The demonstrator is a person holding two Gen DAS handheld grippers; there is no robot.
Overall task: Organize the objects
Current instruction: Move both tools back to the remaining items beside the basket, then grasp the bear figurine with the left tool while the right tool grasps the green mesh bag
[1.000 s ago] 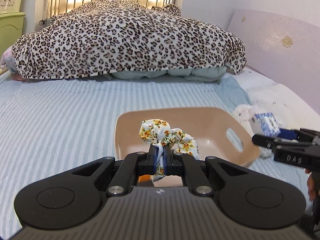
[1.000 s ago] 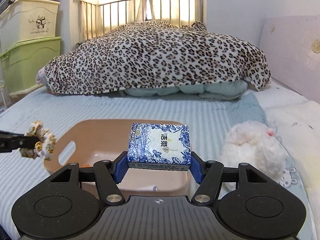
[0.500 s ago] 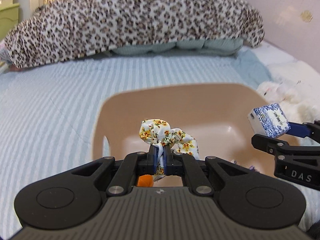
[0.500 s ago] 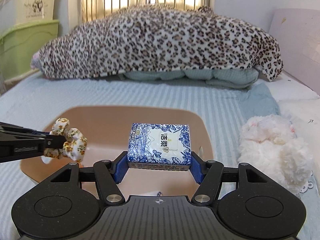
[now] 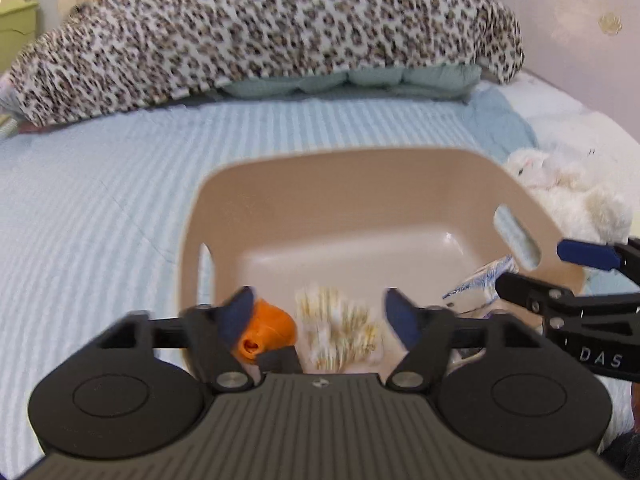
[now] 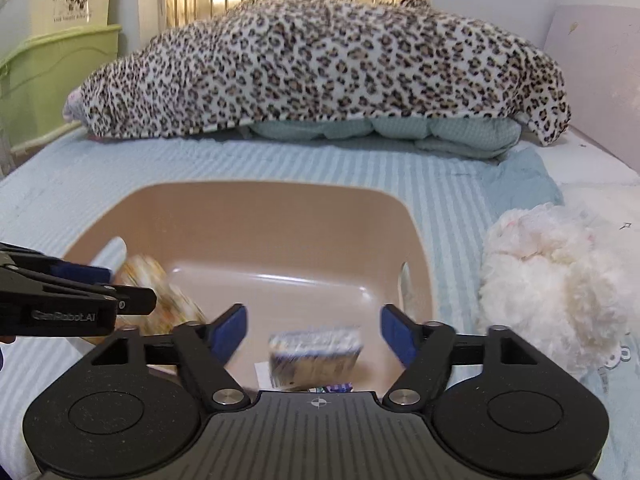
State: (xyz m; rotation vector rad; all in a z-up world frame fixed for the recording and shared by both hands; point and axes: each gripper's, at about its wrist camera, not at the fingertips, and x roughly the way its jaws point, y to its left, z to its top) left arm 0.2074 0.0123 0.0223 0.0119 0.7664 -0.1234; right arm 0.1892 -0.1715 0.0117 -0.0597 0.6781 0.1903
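A tan plastic basket [image 5: 360, 184] [image 6: 280, 208] sits on the striped bed. My left gripper [image 5: 320, 312] is open over its near left side; the floral scrunchie [image 5: 340, 332] is blurred between the fingers, loose, beside an orange object [image 5: 268, 328]. My right gripper [image 6: 312, 328] is open over the basket's near right side; the blue-and-white tissue pack [image 6: 316, 354] is blurred below it, loose inside the basket. The pack also shows in the left wrist view [image 5: 480, 288], the scrunchie in the right wrist view [image 6: 160, 288].
A white plush toy [image 6: 556, 280] [image 5: 568, 192] lies right of the basket. A leopard-print blanket [image 6: 320, 68] is heaped at the far end of the bed. Green and cream storage bins [image 6: 52, 60] stand at the left. A headboard panel [image 5: 580, 40] is at the right.
Both grippers have opened over the basket. The scrunchie has left the left gripper and the tissue pack has left the right gripper; both are dropping into the basket.
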